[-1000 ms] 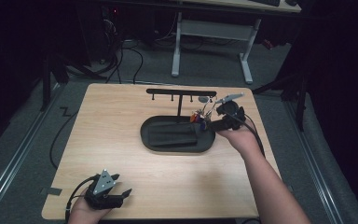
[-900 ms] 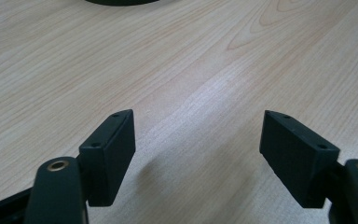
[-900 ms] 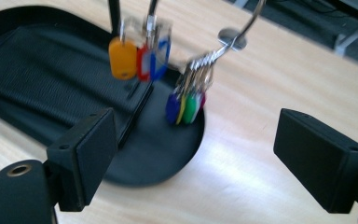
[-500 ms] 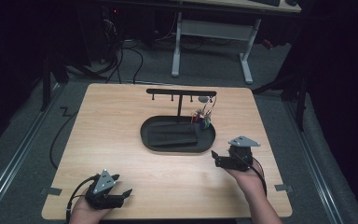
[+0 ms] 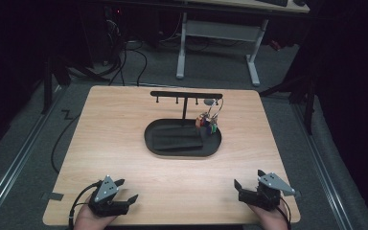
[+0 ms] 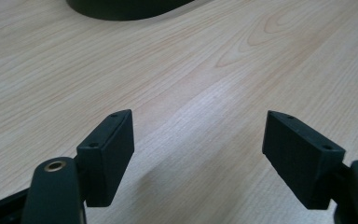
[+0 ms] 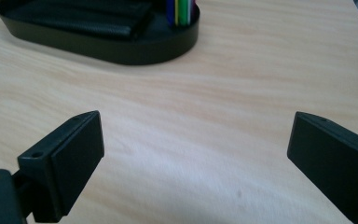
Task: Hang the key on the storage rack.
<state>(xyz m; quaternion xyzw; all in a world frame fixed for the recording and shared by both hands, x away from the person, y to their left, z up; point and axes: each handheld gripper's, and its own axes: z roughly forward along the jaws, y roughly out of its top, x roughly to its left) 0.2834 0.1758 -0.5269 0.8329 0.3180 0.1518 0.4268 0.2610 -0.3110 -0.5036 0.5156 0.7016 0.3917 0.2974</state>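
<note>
High view: pale wooden table (image 5: 124, 143), probably dim room.

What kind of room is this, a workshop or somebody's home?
Probably a lab or recording room: a light wooden table on grey carpet, a white-legged desk behind it, black cables trailing across the floor, and dark surroundings.

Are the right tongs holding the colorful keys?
No, the right tongs are open and empty near the table's front edge, while the colorful keys hang from the rack.
</note>
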